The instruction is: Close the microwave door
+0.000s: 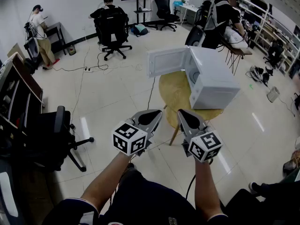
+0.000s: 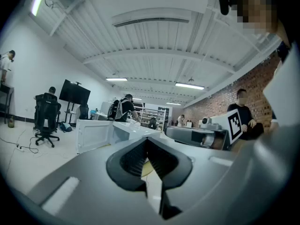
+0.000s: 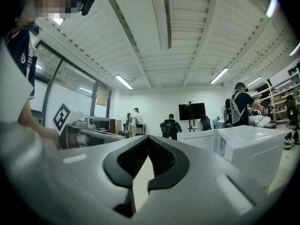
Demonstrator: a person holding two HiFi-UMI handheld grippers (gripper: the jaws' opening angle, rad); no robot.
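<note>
A white microwave (image 1: 213, 81) stands on a round wooden table (image 1: 176, 95), and its door (image 1: 168, 61) is swung wide open to the left. My left gripper (image 1: 157, 113) and right gripper (image 1: 183, 112) hang side by side short of the table's near edge, both shut and empty, touching nothing. In the left gripper view the open door (image 2: 93, 134) and the microwave body (image 2: 133, 129) lie ahead beyond the shut left gripper (image 2: 147, 139). The right gripper view has the microwave (image 3: 248, 146) and its door (image 3: 199, 139) off to the right of the shut right gripper (image 3: 149, 137).
A black office chair (image 1: 58, 135) stands at the near left beside a shelf unit (image 1: 18, 93). A cable (image 1: 151, 90) runs over the floor left of the table. Further back are a person seated on a chair (image 1: 111, 25), another person (image 1: 40, 34) and a seated person (image 1: 220, 18).
</note>
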